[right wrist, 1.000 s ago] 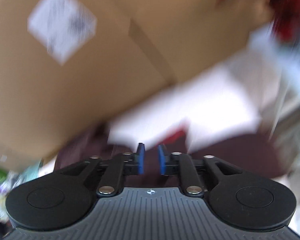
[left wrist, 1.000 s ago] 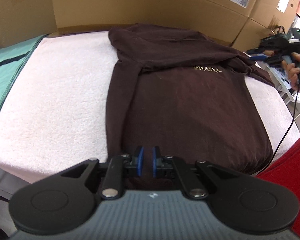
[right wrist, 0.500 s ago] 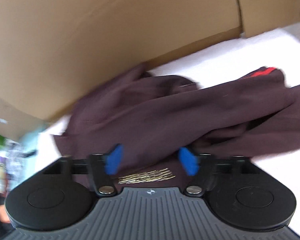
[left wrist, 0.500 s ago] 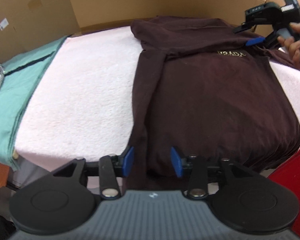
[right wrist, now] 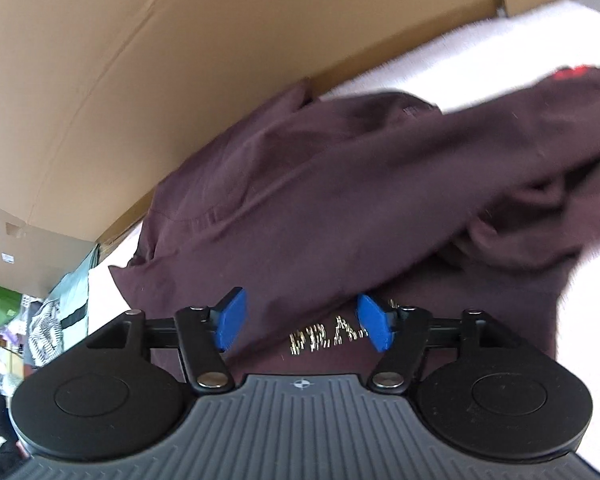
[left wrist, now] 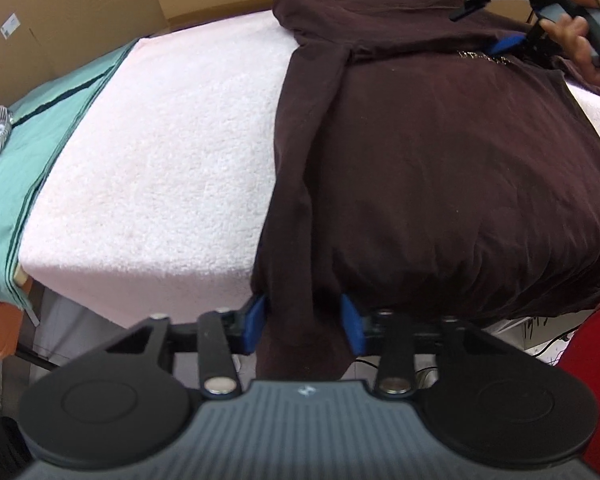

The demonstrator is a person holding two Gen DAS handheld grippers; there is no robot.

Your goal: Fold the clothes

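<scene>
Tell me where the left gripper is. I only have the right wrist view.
Observer: The left gripper is open at the hem of the brown T-shirt, with the folded-in side strip of the shirt in its gap.
Operator: Is that hem lying flat on the surface?
Observer: No. It hangs over the near edge of the pink towel.

Brown shirt (left wrist: 440, 168) cut off at right edge; gold lettering (right wrist: 332, 338) partly behind right gripper (right wrist: 302, 322); sleeve blurred.
</scene>
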